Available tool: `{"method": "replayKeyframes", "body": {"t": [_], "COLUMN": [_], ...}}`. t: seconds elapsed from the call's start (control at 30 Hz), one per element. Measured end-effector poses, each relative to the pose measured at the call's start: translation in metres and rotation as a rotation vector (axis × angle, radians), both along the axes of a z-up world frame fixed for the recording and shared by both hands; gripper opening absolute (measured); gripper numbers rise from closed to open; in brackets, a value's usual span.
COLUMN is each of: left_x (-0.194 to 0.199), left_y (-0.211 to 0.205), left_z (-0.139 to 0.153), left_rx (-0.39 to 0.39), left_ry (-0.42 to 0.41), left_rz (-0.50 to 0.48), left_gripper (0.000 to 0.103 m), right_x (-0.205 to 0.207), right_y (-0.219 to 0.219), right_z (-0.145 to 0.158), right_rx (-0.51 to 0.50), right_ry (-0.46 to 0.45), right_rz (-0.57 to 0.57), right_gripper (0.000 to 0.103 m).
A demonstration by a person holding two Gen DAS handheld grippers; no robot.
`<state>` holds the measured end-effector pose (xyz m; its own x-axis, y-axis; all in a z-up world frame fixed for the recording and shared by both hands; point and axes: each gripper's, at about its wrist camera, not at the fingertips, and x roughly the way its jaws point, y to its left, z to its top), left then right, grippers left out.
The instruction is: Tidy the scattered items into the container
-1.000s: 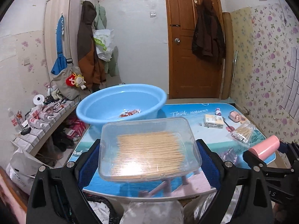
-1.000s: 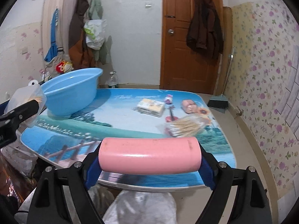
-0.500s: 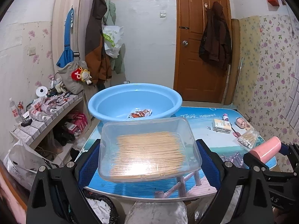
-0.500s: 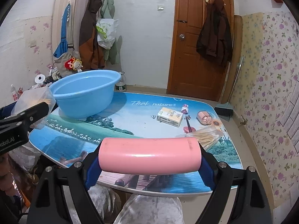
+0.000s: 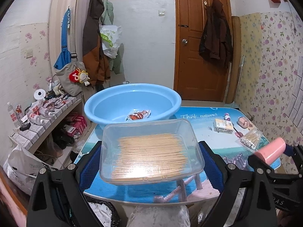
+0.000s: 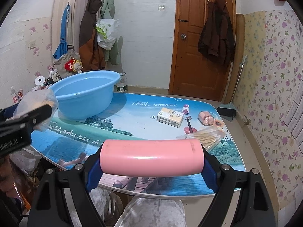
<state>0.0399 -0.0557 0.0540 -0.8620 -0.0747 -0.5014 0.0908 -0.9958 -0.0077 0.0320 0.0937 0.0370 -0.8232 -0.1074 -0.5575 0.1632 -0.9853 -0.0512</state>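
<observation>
The left hand-held gripper (image 5: 151,151) is clamping a clear box (image 5: 151,149) of sticks above the counter's (image 6: 123,117) near edge; the right hand-held gripper (image 6: 151,158) is gripping a pink tube (image 6: 151,158) crosswise. A blue basin (image 5: 132,102) is sitting at the far left corner, a packet (image 5: 139,114) inside. Tissues (image 6: 170,117) and bagged swabs (image 6: 206,135) are lying toward the right edge. Compared with a second ago, both views are showing more of the door (image 6: 204,37) and wall.

door (image 5: 202,43): brown, shut | wallpaper (image 5: 274,60): floral | wardrobe (image 5: 64,19): left
</observation>
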Motion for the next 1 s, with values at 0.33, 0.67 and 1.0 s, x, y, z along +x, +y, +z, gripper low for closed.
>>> {"method": "replayKeyframes", "body": {"t": [0.33,0.67,1.0], "left_x": [-0.028,-0.070,-0.112], "left_y": [-0.049,-0.082,-0.093], "left_z": [0.029,0.041,0.017], "left_rx": [0.010,-0.017,-0.016], "left_ry": [0.046,0.063,-0.006], "left_rz": [0.097,0.137,0.114], "left_gripper": [0.096,0.096,0.096], "right_x": [-0.011,-0.037,-0.090], "right_y": [-0.006,-0.025,-0.075], "right_z": [0.001,0.008,0.054], "right_rx": [0.000,0.002,-0.001], "right_ry": [0.004,0.002,0.109], "right_rz": [0.024,0.066,0.181], "right_gripper": [0.088,0.088,0.088]}}
